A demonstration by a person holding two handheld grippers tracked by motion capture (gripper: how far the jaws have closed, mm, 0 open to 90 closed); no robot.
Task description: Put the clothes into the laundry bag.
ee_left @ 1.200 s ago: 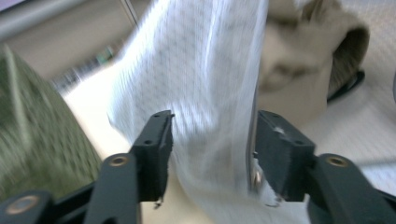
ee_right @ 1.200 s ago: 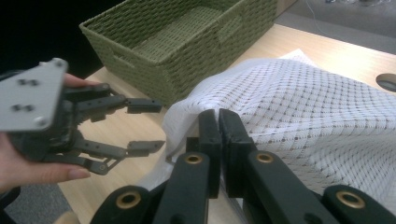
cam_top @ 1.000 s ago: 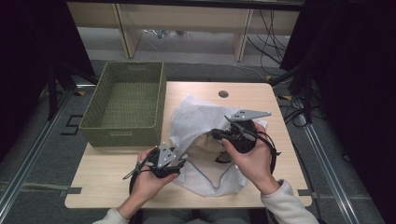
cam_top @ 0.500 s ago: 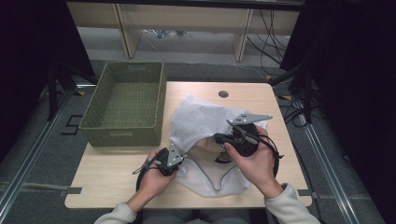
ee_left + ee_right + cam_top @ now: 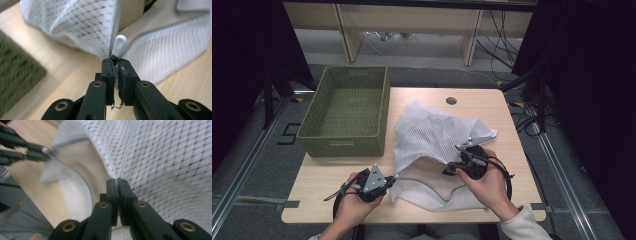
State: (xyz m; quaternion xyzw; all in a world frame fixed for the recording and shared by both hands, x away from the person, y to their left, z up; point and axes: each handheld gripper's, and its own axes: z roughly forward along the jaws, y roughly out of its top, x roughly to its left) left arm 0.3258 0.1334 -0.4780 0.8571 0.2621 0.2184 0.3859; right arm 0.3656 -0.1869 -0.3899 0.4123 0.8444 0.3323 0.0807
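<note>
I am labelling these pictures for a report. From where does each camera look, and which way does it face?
High view: above the person's side, looking forward and down on the table; both hands and forearms show.
Left gripper view: on the left gripper, looking along its jaws at the mesh bag.
Right gripper view: on the right gripper, jaws shut on mesh.
Shared: both gripper views show the mesh bag.

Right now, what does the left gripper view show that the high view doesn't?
Left gripper view alone: the zipper pull at the tip of the left tool, shut on the bag's zipper edge. High view alone: the green basket, the right tool, both hands. Shared: the white mesh bag, the wooden table.
</note>
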